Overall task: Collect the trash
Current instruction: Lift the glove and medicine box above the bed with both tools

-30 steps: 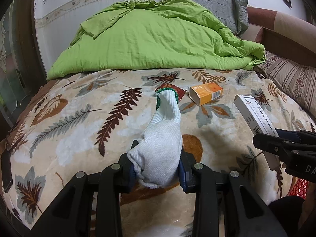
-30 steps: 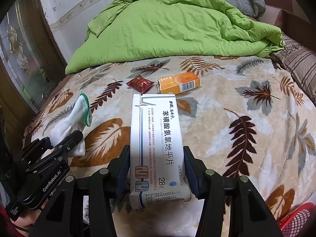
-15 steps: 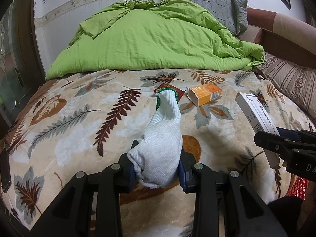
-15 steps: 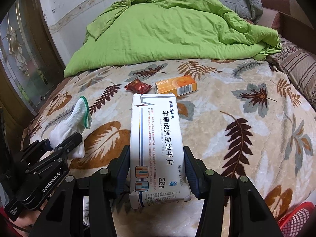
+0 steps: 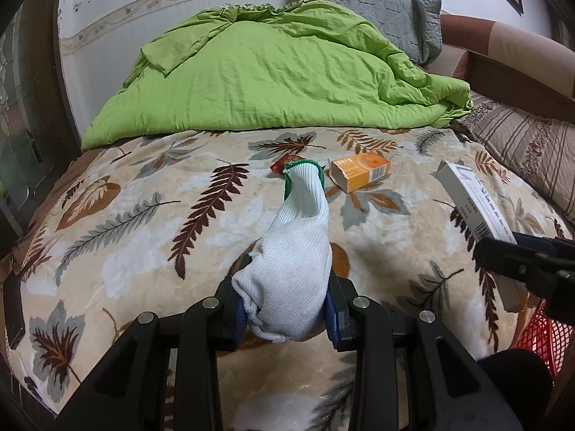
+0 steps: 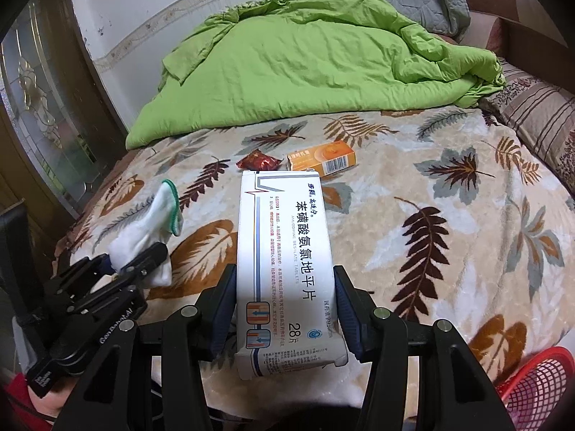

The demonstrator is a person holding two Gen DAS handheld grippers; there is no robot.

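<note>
My left gripper (image 5: 285, 305) is shut on a white sock with a green cuff (image 5: 298, 251), held above the leaf-patterned bed. My right gripper (image 6: 285, 305) is shut on a long white medicine box (image 6: 284, 251) printed with dark characters, lifted off the blanket. From the left wrist view the same white medicine box (image 5: 470, 197) and right gripper (image 5: 521, 262) show at the right edge. The white sock (image 6: 151, 226) and left gripper (image 6: 133, 262) appear at the left of the right wrist view. An orange carton (image 6: 323, 160) and a red candy wrapper (image 6: 258, 161) lie on the blanket beyond.
A crumpled green duvet (image 5: 273, 75) and a grey pillow (image 5: 381, 10) fill the far half of the bed. Striped cushions (image 5: 528, 147) line the right side. A red mesh basket (image 6: 535, 388) sits low at the right, off the bed's near edge. A glass-panelled door (image 6: 46, 107) stands left.
The right gripper has drawn back and lifted slightly with the medicine box, so the bed looks farther off and more of the red basket shows. The left gripper and sock stayed put.
</note>
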